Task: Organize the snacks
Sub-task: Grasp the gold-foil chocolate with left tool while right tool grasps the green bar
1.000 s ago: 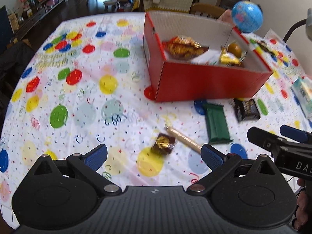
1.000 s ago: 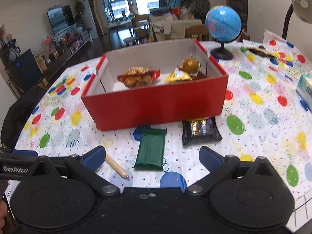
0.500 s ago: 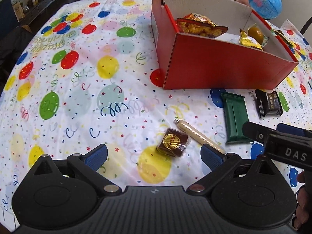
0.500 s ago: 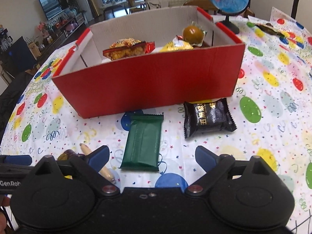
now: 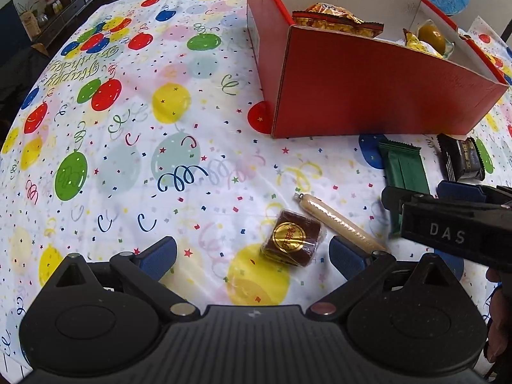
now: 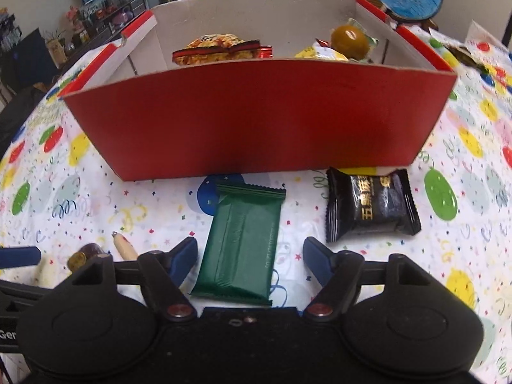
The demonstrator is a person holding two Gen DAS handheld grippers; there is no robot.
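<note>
R gripper (image 6: pixel 249 257) closing, jaws astride green wafer pack (image 6: pixel 241 240), pads not touching yet. L gripper (image 5: pixel 252 254) wide open, nothing held; brown round cake (image 5: pixel 292 238) between tips, sausage stick (image 5: pixel 336 220) at 1 o'clock. Black snack pack (image 6: pixel 371 204) at 2 o'clock of wafer. Red box (image 6: pixel 256 118) at 12, already w/ snacks.

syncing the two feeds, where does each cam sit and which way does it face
Left wrist: on the left gripper, angled down at a brown round snack and sausage stick; the right gripper intrudes.
Right wrist: on the right gripper, jaws closing around the green wrapper, not touching.
Shared: red box, green wrapper, black packet.
</note>
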